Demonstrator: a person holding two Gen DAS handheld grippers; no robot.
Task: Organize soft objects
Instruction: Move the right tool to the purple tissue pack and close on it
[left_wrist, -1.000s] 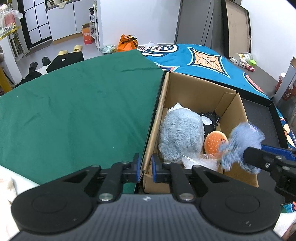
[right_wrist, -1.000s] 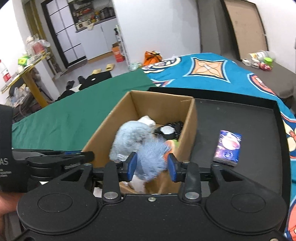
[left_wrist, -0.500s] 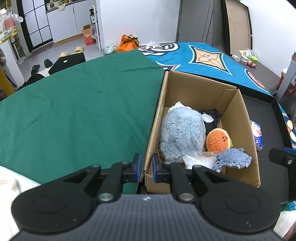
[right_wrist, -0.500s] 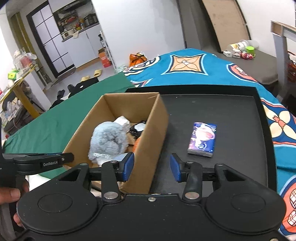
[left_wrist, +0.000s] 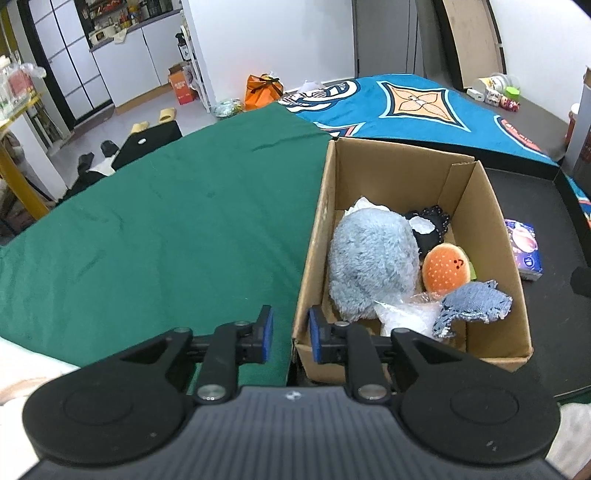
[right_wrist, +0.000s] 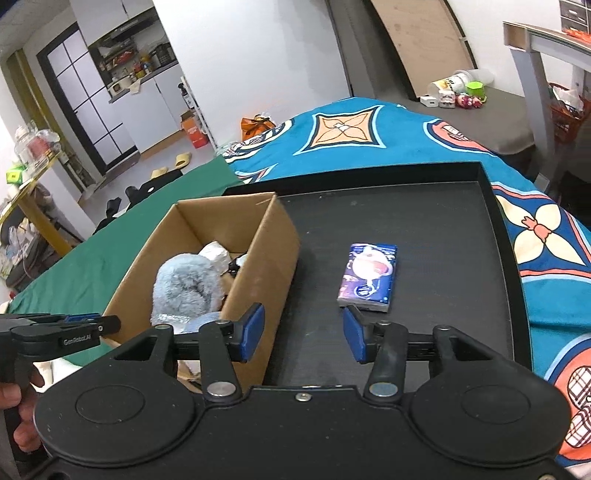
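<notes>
- Left wrist view: the left gripper (left_wrist: 289, 334) hovers at the near left corner of the cardboard box (left_wrist: 491, 218), its blue pads a narrow gap apart with nothing between them; one pad sits over the green cloth (left_wrist: 166, 229), the other over the box's near wall.
- Inside the box lie a grey-blue plush toy (left_wrist: 371, 266), an orange burger plush (left_wrist: 445, 271) just beside it, a scrap of denim fabric (left_wrist: 472, 304) at the near right corner, crinkled clear plastic (left_wrist: 402, 314) and a black-and-white item (left_wrist: 426, 227) toward the back.
- Right wrist view: the right gripper (right_wrist: 302, 334) is spread wide and holds nothing, above the black tray (right_wrist: 424, 206) beside the box's right wall.
- A purple tissue pack (right_wrist: 368, 275) lies flat on the tray, apart from the box and just ahead of the right pad.
- A blue patterned blanket (right_wrist: 369, 147) lies beyond the tray.
</notes>
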